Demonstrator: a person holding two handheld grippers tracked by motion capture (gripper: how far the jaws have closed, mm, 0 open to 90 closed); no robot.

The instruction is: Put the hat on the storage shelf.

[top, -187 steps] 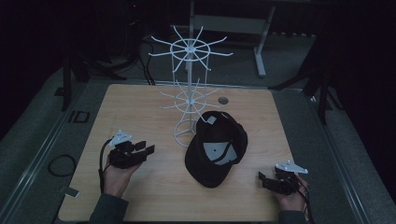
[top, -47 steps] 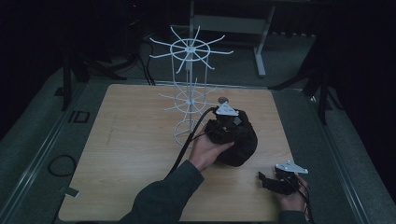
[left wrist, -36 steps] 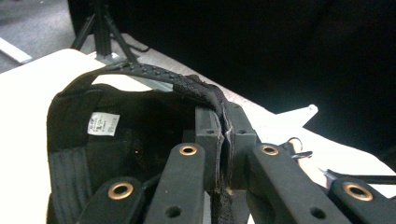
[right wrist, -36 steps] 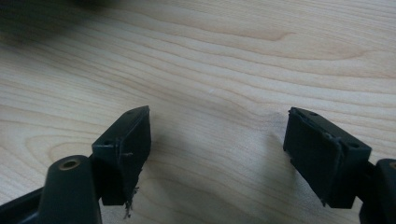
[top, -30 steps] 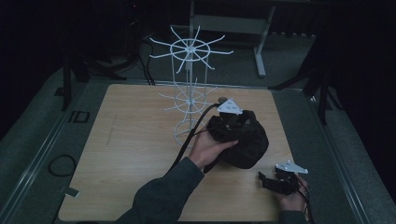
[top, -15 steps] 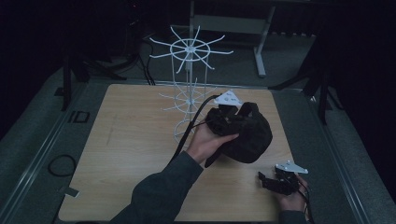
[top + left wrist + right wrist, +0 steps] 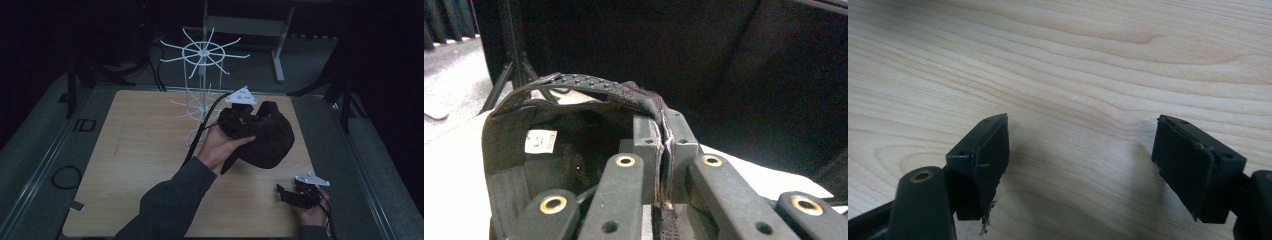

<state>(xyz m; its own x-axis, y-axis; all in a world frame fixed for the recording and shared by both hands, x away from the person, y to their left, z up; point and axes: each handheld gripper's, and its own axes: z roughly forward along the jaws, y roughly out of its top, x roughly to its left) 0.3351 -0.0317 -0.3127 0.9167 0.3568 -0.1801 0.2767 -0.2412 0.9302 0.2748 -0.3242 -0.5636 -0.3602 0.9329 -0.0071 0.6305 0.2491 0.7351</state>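
The white wire rack (image 7: 202,95) stands at the far middle of the wooden table (image 7: 125,165), its spokes reaching out on all sides, and the black cap (image 7: 265,135) held off the table by the left gripper (image 7: 239,107) hangs just beside its right side, closing that approach. The left half of the table is bare, open from the near edge up to the rack's base. At the near right corner the right gripper (image 7: 1080,150) rests with jaws spread over bare wood, apart from the cap.
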